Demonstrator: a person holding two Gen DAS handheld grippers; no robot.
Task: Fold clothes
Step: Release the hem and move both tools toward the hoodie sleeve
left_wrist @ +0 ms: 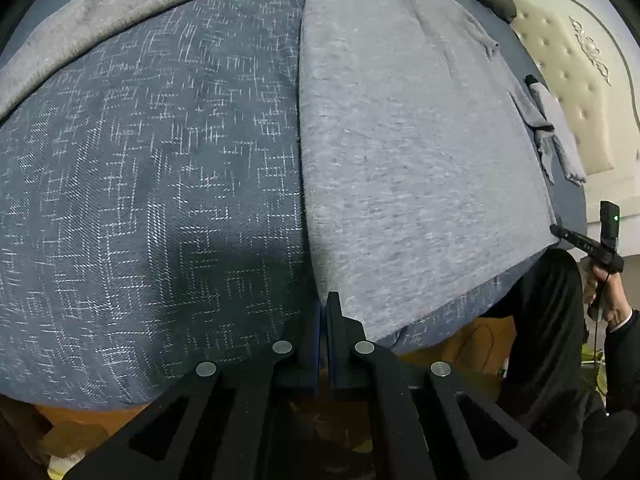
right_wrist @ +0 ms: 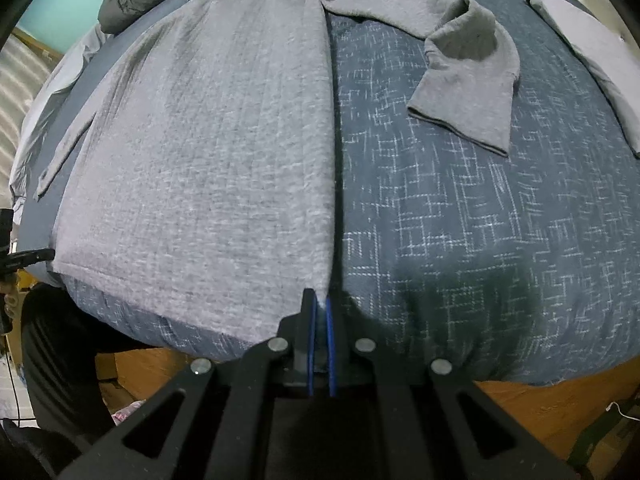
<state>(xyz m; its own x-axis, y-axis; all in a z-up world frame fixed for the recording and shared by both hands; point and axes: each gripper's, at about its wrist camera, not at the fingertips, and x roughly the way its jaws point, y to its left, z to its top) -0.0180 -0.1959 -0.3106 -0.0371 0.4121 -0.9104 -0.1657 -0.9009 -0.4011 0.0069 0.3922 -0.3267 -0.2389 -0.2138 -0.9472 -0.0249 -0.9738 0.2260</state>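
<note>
Apparently both grippers, left gripper (left_wrist: 323,312), right gripper (right_wrist: 320,308), pinching grey garment (right_wrist: 208,152) hem corners

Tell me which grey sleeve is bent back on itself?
The sleeve on the right of the sweater: its cuff end doubles back, while the other sleeve lies straight.

- Light was dim and soft, from above.
- A dark shadow lay on the bedspread (left_wrist: 224,252) just ahead of each gripper.
- Fisheye bulged the edges; corners were black.
- Slight blur throughout.
</note>
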